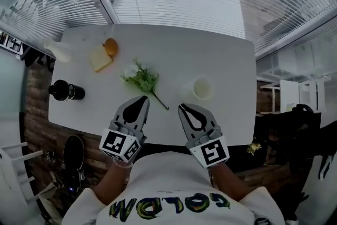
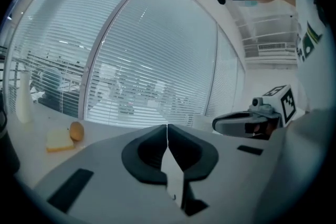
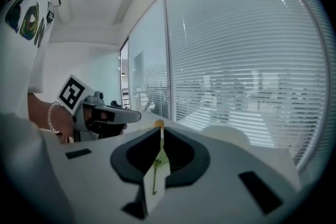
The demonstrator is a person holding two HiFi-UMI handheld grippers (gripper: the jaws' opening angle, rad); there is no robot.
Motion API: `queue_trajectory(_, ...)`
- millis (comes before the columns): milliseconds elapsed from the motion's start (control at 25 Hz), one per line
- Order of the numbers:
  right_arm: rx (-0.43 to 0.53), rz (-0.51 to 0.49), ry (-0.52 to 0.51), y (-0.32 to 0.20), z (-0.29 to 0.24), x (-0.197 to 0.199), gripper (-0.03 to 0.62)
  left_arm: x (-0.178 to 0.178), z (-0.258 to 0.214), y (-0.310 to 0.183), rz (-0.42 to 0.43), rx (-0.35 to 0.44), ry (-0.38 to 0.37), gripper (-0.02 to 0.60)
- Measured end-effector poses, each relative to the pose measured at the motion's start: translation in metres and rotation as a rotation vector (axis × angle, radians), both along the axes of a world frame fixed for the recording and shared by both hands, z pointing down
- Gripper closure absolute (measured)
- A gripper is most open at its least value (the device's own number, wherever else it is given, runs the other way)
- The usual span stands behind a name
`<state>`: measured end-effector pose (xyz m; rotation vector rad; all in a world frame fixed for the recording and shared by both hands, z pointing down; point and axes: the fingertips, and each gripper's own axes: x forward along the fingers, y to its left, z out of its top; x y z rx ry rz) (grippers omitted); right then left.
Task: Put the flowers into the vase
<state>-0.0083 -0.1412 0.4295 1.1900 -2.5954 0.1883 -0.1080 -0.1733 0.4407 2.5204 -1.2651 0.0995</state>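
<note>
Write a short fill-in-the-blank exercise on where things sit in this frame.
The flowers lie on the white ___.
In the head view, the flowers lie to the ___ of the vase.
The ___ gripper is the one nearer the vase.
Missing words: table; left; right.

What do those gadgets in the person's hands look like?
The left gripper and right gripper are pale grey wedges with black padded jaws. Each carries a white cube of black square markers. The person wears a short-sleeved white shirt with green-yellow lettering.
</note>
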Motion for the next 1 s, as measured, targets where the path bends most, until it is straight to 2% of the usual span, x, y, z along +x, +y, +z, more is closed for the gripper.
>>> queue_trajectory(440,-0.094,-0.049,0.076,-0.02,0.066,-0.041,0.514,-0.026,0.053,-0.015,-0.026,-0.106,-0.032,0.509)
queue_trajectory(1000,-0.244,-0.059,0.188,-0.04,0.157,-0.069,0.465,-0.033,0.123,-0.031,-0.045,-0.257,-0.018,0.469)
